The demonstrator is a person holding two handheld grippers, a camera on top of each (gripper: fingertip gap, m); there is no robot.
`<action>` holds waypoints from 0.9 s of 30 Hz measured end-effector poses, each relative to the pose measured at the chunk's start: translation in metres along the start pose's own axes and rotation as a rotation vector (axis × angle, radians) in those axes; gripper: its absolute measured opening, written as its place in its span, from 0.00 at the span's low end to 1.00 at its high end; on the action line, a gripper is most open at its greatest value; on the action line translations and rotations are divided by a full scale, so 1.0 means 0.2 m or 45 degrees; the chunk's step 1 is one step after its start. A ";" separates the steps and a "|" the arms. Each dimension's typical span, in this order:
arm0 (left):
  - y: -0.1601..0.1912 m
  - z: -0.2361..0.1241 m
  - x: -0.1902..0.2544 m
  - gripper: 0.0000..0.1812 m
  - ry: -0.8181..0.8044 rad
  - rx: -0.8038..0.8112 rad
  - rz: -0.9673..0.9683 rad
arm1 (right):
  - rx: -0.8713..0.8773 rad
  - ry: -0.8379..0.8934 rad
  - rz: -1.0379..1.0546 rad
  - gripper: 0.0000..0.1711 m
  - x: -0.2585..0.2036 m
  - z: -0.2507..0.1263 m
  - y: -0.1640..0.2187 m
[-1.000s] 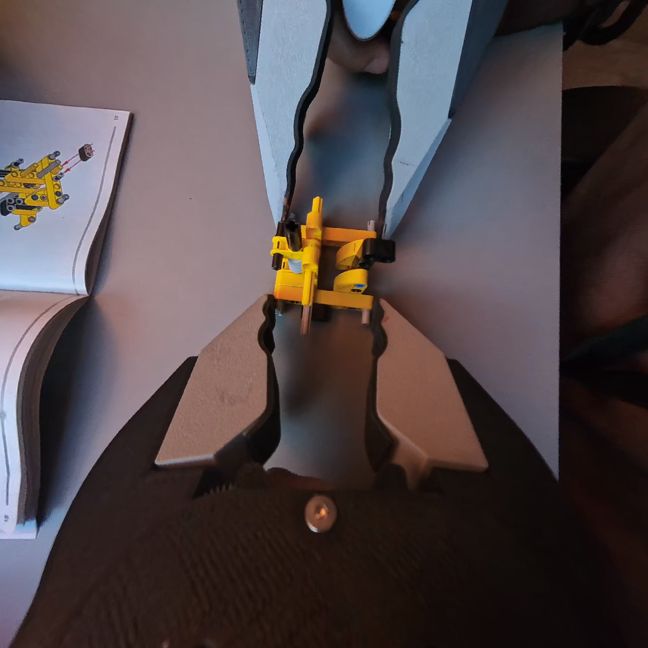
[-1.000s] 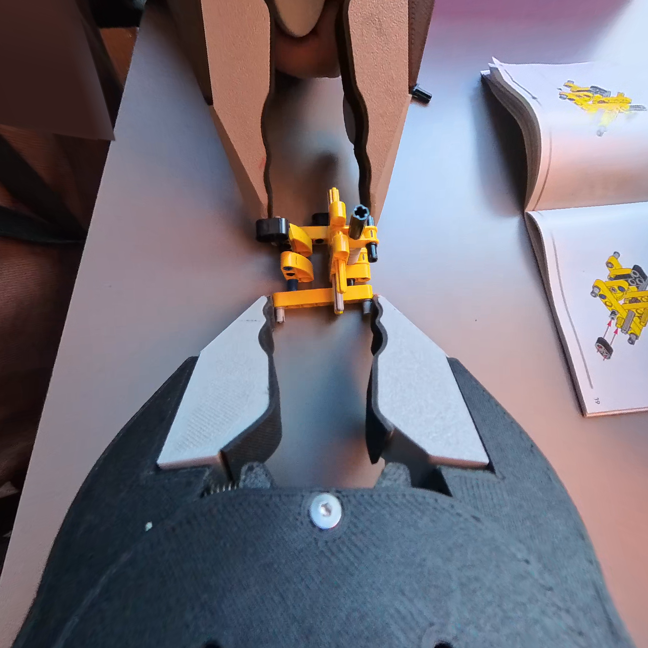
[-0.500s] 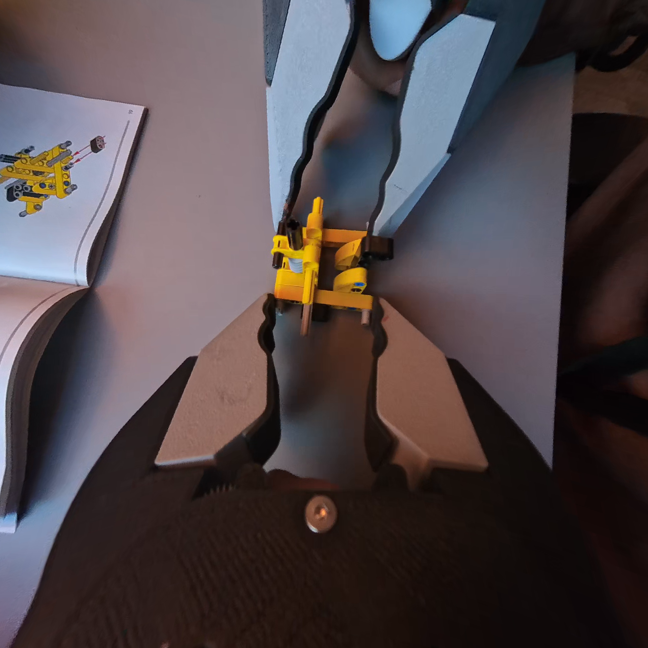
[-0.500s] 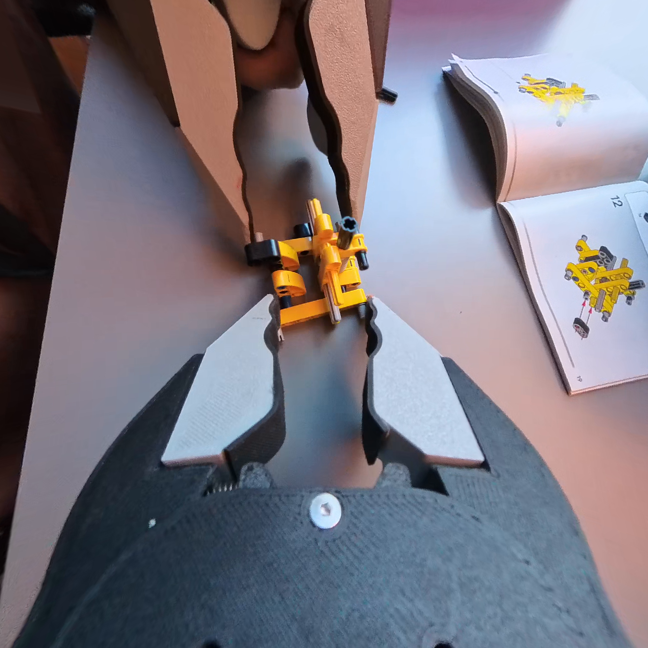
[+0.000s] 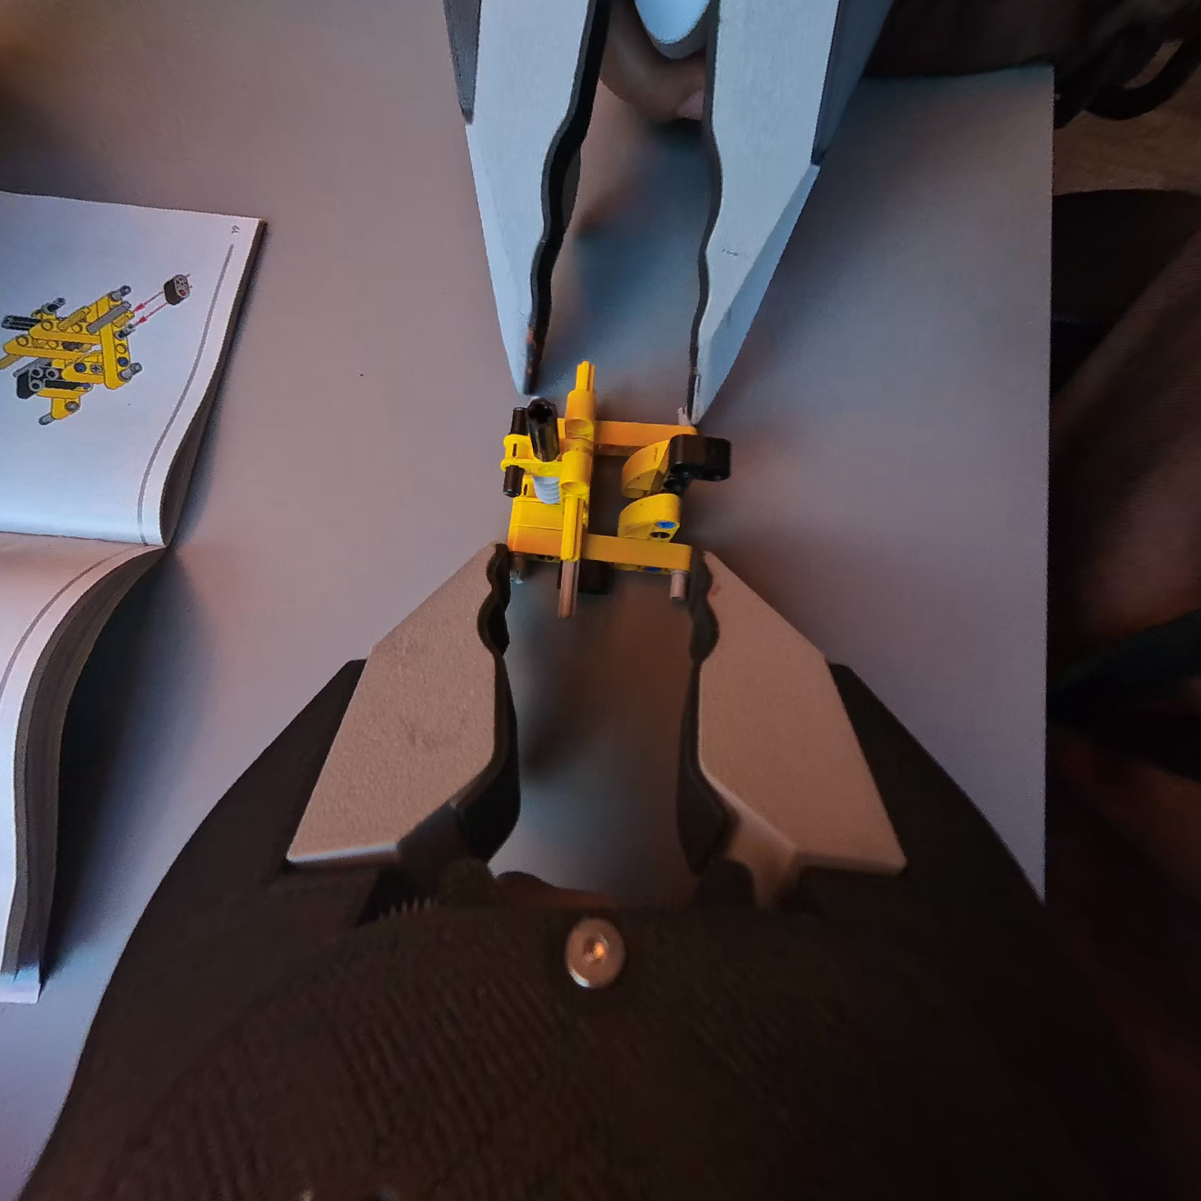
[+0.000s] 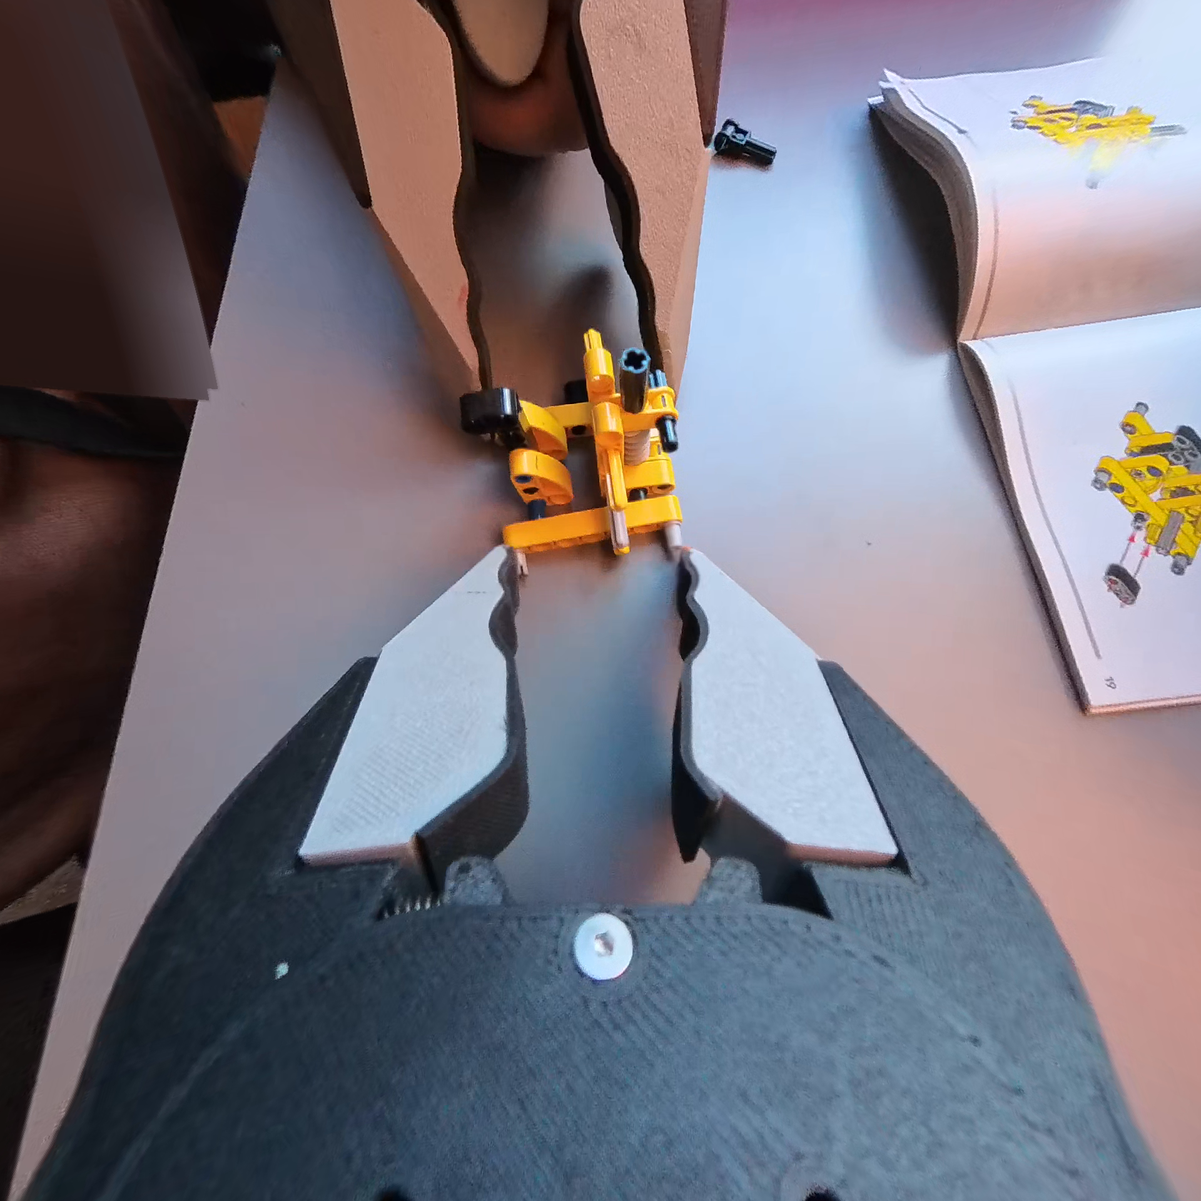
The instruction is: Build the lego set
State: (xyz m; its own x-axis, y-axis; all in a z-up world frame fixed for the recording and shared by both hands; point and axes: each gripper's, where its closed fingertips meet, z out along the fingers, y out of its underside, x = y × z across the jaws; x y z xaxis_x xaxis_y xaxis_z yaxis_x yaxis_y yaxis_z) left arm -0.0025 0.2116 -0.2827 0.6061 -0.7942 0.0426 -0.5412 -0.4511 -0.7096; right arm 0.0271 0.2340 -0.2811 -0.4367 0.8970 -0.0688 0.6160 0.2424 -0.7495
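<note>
A small yellow lego assembly with black pins and grey axles sits between my two grippers, which face each other over the grey table. My left gripper is shut on its near yellow beam. My right gripper is closed on the grey axle ends at the opposite side of the assembly. Each gripper shows at the top of the other's view: the right one in the left wrist view, the left one in the right wrist view. I cannot tell whether the assembly touches the table.
An open instruction booklet lies on the table beside the grippers; it also shows in the right wrist view. A loose black pin lies behind the left gripper. The table edge runs close to the assembly.
The right gripper's fingers have narrowed onto the axle ends. The assembly tilted in the right wrist view, then straightened. It stayed fixed in the left gripper while the booklet shifted.
</note>
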 end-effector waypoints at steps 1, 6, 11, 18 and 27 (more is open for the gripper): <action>0.00 0.00 0.00 0.29 -0.003 -0.001 0.001 | -0.001 -0.007 0.007 0.26 0.00 0.00 0.00; -0.01 0.00 0.01 0.29 0.008 0.007 -0.007 | -0.015 0.126 0.001 0.07 0.06 0.00 0.00; -0.01 0.01 0.01 0.29 0.005 0.012 0.009 | -0.047 0.147 -0.074 0.19 0.06 -0.02 0.03; -0.01 0.01 0.01 0.29 0.005 0.018 -0.004 | -0.095 0.098 -0.098 0.02 0.02 -0.06 0.07; -0.01 0.01 0.01 0.29 -0.001 0.021 -0.006 | -0.025 0.010 -0.166 0.00 -0.08 -0.01 0.03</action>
State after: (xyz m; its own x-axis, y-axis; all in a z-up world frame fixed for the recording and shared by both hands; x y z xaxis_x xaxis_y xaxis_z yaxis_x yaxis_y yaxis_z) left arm 0.0004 0.2120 -0.2823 0.6092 -0.7917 0.0459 -0.5287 -0.4485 -0.7207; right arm 0.0384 0.2220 -0.2835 -0.5086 0.8604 0.0336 0.5670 0.3640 -0.7389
